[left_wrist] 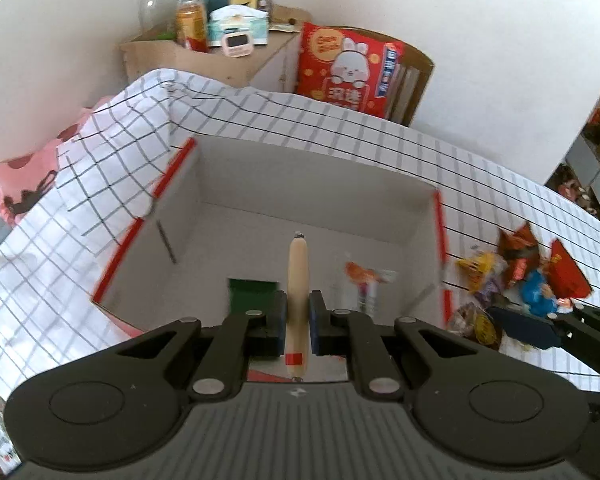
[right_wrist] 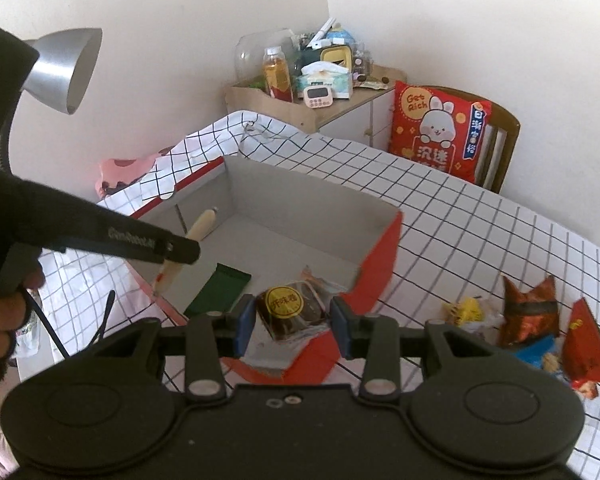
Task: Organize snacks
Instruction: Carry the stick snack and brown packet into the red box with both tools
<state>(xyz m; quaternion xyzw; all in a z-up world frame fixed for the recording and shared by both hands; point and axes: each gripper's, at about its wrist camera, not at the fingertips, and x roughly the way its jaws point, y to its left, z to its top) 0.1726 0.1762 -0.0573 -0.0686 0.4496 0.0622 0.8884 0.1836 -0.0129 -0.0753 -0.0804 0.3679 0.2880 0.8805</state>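
A red-sided cardboard box (left_wrist: 308, 172) with a grey inside stands on the checked tablecloth; it also shows in the right wrist view (right_wrist: 380, 264). My left gripper (left_wrist: 298, 312) is shut on a beige sausage stick (left_wrist: 298, 280) and holds it over the box. A green packet (left_wrist: 252, 294) and a clear-wrapped snack (left_wrist: 366, 280) lie inside. My right gripper (right_wrist: 294, 322) is open around a brown pastry with a yellow label (right_wrist: 290, 308), above the box's near corner. In that view the left gripper's fingers (right_wrist: 172, 250) hold the stick (right_wrist: 200, 226).
A pile of wrapped snacks (right_wrist: 540, 320) lies on the cloth right of the box, also in the left wrist view (left_wrist: 520, 276). Behind stand a cluttered wooden cabinet (right_wrist: 340, 108), a chair with a red rabbit cushion (right_wrist: 440, 128) and a grey lamp (right_wrist: 64, 68).
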